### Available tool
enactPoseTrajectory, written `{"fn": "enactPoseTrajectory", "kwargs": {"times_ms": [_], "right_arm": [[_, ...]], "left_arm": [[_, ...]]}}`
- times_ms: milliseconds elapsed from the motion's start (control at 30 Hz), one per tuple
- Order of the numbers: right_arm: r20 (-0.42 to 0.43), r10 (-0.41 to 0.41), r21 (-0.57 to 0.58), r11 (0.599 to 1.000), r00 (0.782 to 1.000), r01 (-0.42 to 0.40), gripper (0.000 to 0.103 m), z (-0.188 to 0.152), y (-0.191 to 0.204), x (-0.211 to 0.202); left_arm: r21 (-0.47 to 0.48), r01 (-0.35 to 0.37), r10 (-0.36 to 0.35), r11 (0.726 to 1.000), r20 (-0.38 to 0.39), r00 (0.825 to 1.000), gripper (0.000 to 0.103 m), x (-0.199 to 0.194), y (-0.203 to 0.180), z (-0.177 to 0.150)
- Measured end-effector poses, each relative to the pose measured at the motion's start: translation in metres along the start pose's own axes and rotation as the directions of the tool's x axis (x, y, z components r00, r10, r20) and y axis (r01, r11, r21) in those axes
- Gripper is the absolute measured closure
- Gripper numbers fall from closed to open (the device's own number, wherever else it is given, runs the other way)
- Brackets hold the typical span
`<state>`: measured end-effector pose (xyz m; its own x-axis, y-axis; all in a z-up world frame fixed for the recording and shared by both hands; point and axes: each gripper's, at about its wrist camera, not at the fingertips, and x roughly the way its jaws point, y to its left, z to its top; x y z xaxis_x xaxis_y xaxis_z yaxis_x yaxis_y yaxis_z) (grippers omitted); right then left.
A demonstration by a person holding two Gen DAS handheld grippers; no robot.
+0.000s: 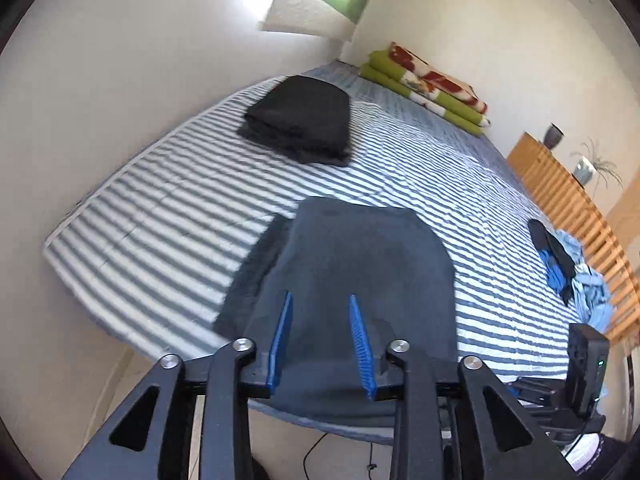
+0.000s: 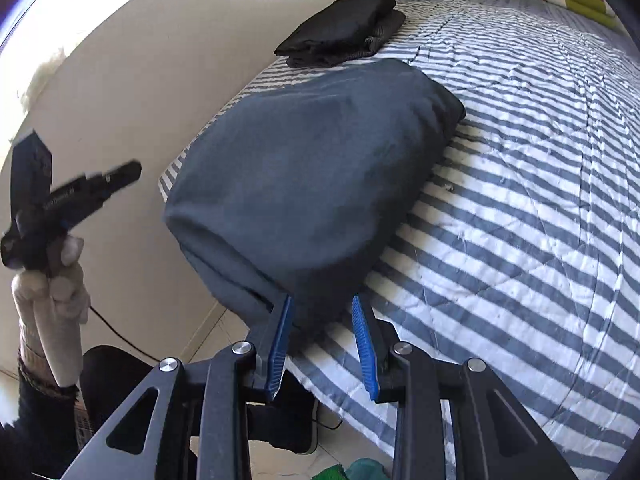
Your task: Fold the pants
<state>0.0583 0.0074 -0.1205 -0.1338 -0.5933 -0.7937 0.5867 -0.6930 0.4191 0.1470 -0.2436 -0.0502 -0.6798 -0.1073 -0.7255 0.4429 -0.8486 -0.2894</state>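
Blue-padded fingers of the right gripper [image 2: 322,340] stand apart just short of the near corner of the dark blue pants [image 2: 308,176], gripping nothing. Those pants lie folded into a thick rectangle at the near edge of the striped bed cover [image 2: 520,200], one end slightly overhanging. From the left wrist view, the left gripper [image 1: 322,340] also hangs spread and empty above the same bundle [image 1: 352,280]; the right view shows it lifted clear to the side in a gloved hand [image 2: 64,280].

Judging from this, the folding itself looks finished or nearly so, and both tools are released. A black folded stack [image 1: 300,120] sits farther up the bed, well apart, so the next move probably calls for gripping the bundle by both near corners without letting the layers slide open. More unfolded clothes [image 1: 572,272] wait by the wooden slats.
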Motion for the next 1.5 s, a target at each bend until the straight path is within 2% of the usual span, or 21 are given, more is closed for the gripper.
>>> {"fn": "enactPoseTrajectory", "kwargs": {"times_ms": [133,233,333,367,433,500,567,667,800,867,967,1033,1100,1167,1267,1400,1467,1500], "right_arm": [[0.0,0.009,0.064,0.998,1.0,-0.009,0.075,-0.001,-0.017,0.001],[0.027,-0.005,0.093,0.996,1.0,0.002,0.075,0.014,-0.031,-0.003],[0.001,0.033,0.133,0.991,0.999,-0.032,0.075,0.03,-0.043,0.011],[-0.009,0.039,0.141,0.989,0.999,-0.037,0.075,0.036,-0.045,0.019],[-0.035,0.062,0.14,0.988,0.997,-0.056,0.075,0.047,-0.043,0.039],[-0.066,0.081,0.127,0.989,0.994,-0.072,0.075,0.057,-0.039,0.062],[-0.044,0.092,0.127,0.988,0.995,-0.086,0.074,0.06,-0.036,0.064],[0.003,0.106,0.113,0.988,0.994,-0.106,0.074,0.048,-0.034,0.04],[0.048,0.146,0.08,0.986,0.988,-0.149,0.079,0.006,-0.028,0.007],[0.03,0.153,0.06,0.986,0.988,-0.155,0.087,-0.01,-0.021,0.007],[0.031,0.111,0.01,0.994,0.993,-0.111,0.089,-0.02,-0.014,0.014],[0.023,0.128,0.018,0.992,0.992,-0.128,0.09,-0.021,-0.012,0.021],[0.016,0.125,0.008,0.992,0.992,-0.125,0.09,-0.021,-0.011,0.026],[0.005,0.148,-0.002,0.989,0.989,-0.148,0.09,-0.02,-0.009,0.03],[0.0,0.134,0.0,0.991,0.991,-0.134,0.09,-0.018,-0.008,0.037],[0.003,0.136,-0.011,0.991,0.991,-0.136,0.09,-0.014,-0.005,0.042],[0.014,0.126,-0.028,0.992,0.992,-0.126,0.09,-0.014,-0.003,0.043],[0.023,0.132,-0.025,0.991,0.991,-0.131,0.096,-0.014,-0.003,0.043]], "left_arm": [[0.047,0.056,-0.051,0.997,-0.111,0.993,0.067,0.055,-0.034,0.022],[0.079,-0.052,0.062,0.996,-0.13,0.99,0.067,0.092,-0.037,0.026],[0.035,-0.124,0.128,0.992,-0.152,0.98,0.068,0.115,-0.011,0.021],[0.029,-0.152,0.155,0.988,-0.154,0.976,0.073,0.12,-0.002,0.019],[0.046,-0.22,0.224,0.974,-0.142,0.964,0.074,0.123,0.013,0.018],[-0.001,-0.209,0.207,0.978,-0.149,0.967,0.074,0.118,0.024,0.022],[0.008,-0.22,0.219,0.975,-0.136,0.966,0.074,0.108,0.022,0.026],[0.081,-0.177,0.186,0.981,-0.128,0.974,0.074,0.095,-0.001,0.029],[0.187,-0.063,0.099,0.98,-0.19,0.977,0.074,0.102,-0.052,0.026],[0.238,-0.012,0.071,0.971,-0.243,0.967,0.074,0.117,-0.08,0.023],[0.292,0.031,0.065,0.956,-0.313,0.948,0.074,0.139,-0.116,0.018],[0.304,0.061,0.058,0.951,-0.365,0.929,0.074,0.152,-0.135,0.015],[0.322,0.059,0.076,0.945,-0.392,0.917,0.073,0.165,-0.146,0.013],[0.342,0.059,0.096,0.938,-0.418,0.903,0.073,0.179,-0.154,0.012],[0.353,0.056,0.116,0.934,-0.448,0.887,0.072,0.195,-0.157,0.011],[0.376,0.051,0.142,0.925,-0.468,0.872,0.071,0.207,-0.156,0.011],[0.366,0.052,0.139,0.929,-0.477,0.868,0.071,0.211,-0.153,0.012],[0.363,0.051,0.138,0.93,-0.477,0.868,0.071,0.211,-0.152,0.013]]}}
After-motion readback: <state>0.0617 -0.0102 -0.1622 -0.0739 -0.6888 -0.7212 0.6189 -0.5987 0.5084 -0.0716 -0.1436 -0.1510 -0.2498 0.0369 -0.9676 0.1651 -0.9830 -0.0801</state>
